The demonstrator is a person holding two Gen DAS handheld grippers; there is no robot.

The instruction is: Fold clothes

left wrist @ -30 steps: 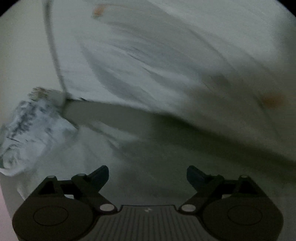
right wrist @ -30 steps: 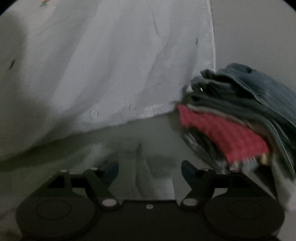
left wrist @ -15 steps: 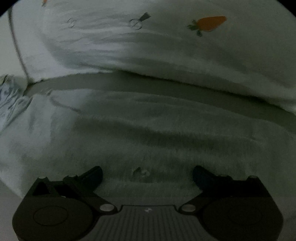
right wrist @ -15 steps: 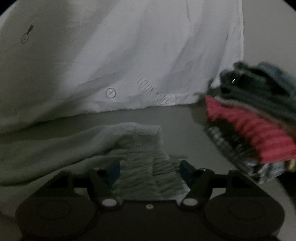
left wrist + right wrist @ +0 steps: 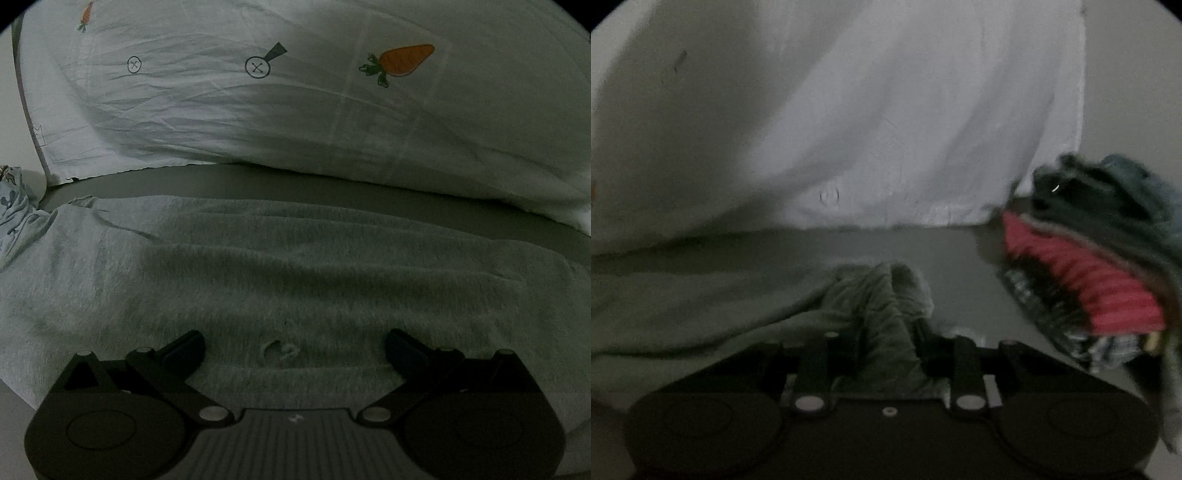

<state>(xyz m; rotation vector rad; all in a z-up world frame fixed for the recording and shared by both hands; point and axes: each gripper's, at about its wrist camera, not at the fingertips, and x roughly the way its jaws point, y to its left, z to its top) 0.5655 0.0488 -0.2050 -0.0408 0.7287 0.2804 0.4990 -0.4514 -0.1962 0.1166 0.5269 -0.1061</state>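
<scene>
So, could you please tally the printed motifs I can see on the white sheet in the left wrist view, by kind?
Carrots: 2 (large, small)
Crossed circles: 2 (one, one with a dark wedge)
Total: 4 on the white sheet

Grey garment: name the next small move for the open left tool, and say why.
Probably close the left tool on the grey garment. Its jaws stand wide with the cloth flat between them, ungripped, while the right tool has just been closing and already bunches that garment's end.
</scene>
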